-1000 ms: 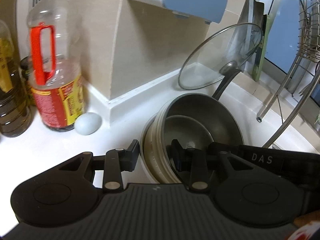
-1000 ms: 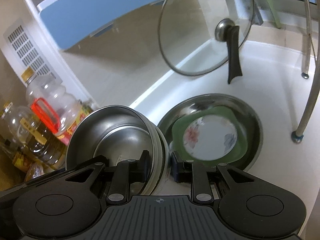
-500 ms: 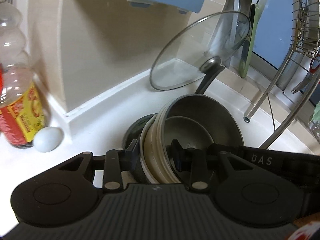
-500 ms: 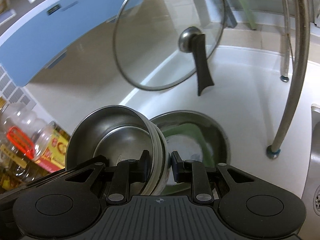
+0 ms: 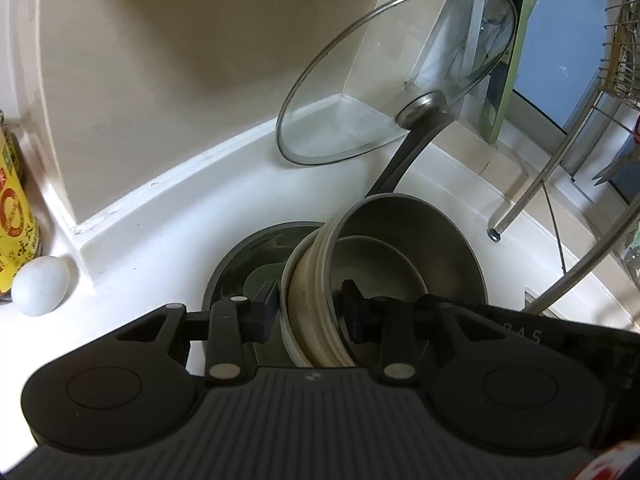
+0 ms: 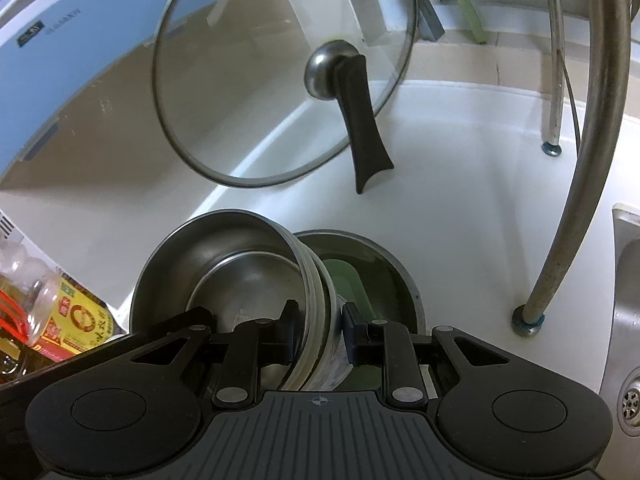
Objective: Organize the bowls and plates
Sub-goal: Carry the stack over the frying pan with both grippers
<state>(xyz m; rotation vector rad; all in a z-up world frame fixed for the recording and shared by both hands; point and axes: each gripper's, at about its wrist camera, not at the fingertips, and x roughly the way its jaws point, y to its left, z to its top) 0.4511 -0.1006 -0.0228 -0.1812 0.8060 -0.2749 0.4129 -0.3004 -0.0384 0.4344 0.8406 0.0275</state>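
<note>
A white desk runs along a beige tiled wall, its near part hidden behind the two black tools. On it sits a wide, shallow steel basin with a green plate inside; both are largely covered, and the plate's centre cannot be seen.

A glass lid leans upright against the wall behind, its black handle pointing down toward the desk.

A stack of steel bowls, nested and tilted, is held over the near edge of the basin. The stack's underside is hidden, so whether it touches the plate cannot be told.

The left hand-held gripper pinches the rim on one side, its jaws narrowly parted with the stacked cream-coloured edges clamped between them. The right hand-held gripper pinches the opposite rim in the same way, one pad inside the top bowl, one outside.

A curved chrome rack leg rises at the right, its top cut off. A pale egg lies by the wall step at the left, beside a bottle with a yellow and red label, mostly out of frame.
</note>
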